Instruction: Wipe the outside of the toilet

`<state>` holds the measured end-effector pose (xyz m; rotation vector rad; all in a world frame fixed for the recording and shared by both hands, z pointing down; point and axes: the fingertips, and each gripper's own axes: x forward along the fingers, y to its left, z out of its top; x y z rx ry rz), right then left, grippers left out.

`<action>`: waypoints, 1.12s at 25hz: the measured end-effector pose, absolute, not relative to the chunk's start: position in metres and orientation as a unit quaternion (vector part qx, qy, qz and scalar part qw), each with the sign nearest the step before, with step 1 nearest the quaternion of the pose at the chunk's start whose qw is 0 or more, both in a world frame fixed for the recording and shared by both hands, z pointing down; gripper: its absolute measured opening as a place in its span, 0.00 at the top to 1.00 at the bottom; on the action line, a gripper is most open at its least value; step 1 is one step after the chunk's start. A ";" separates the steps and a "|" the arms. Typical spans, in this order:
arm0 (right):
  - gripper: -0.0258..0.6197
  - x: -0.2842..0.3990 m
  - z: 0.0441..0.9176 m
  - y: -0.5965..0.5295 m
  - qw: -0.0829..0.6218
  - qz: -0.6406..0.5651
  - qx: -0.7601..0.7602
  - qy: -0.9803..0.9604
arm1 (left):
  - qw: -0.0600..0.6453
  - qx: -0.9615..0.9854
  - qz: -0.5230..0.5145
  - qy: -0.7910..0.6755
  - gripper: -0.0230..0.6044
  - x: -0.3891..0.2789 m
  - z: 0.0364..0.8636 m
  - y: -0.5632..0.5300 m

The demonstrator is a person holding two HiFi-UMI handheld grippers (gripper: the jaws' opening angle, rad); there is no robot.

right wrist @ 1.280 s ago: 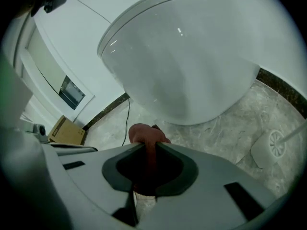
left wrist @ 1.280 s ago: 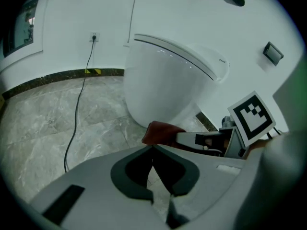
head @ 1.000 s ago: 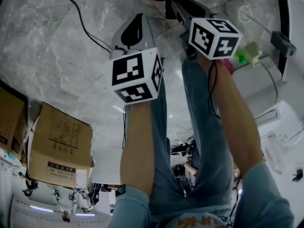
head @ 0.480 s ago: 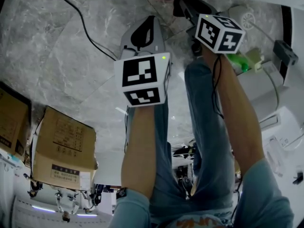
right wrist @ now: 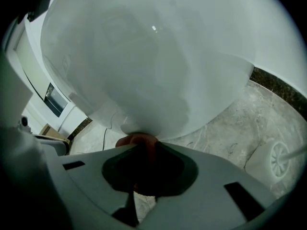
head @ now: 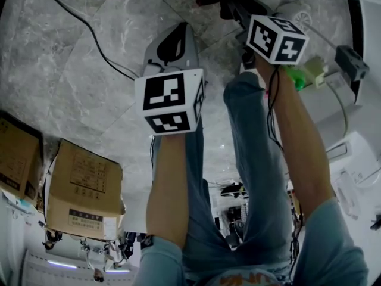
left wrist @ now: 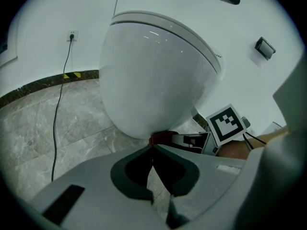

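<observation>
Right fingers pinching cloth, seemingly touching toilet

No legible words, brands or numbers anywhere.
- Cardboard box on floor: printed panel plus dark-headed label on its side, print too small to read.
- Second box at head view's left edge: faint print, unreadable.
- Left marker cube, right marker cube: black-and-white square codes only, no letters.
- Orange lettering on shirt at bottom edge: cut off, unreadable.
- Yellow-black hazard stripe at wall base beside dark skirting.
</observation>
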<state>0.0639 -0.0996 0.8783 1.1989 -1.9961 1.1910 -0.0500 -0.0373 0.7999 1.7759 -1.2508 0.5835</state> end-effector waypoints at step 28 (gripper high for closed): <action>0.88 0.222 0.878 -0.166 0.320 0.408 0.513 -0.684 | 0.453 0.728 0.239 -0.455 0.97 0.073 0.811 -0.039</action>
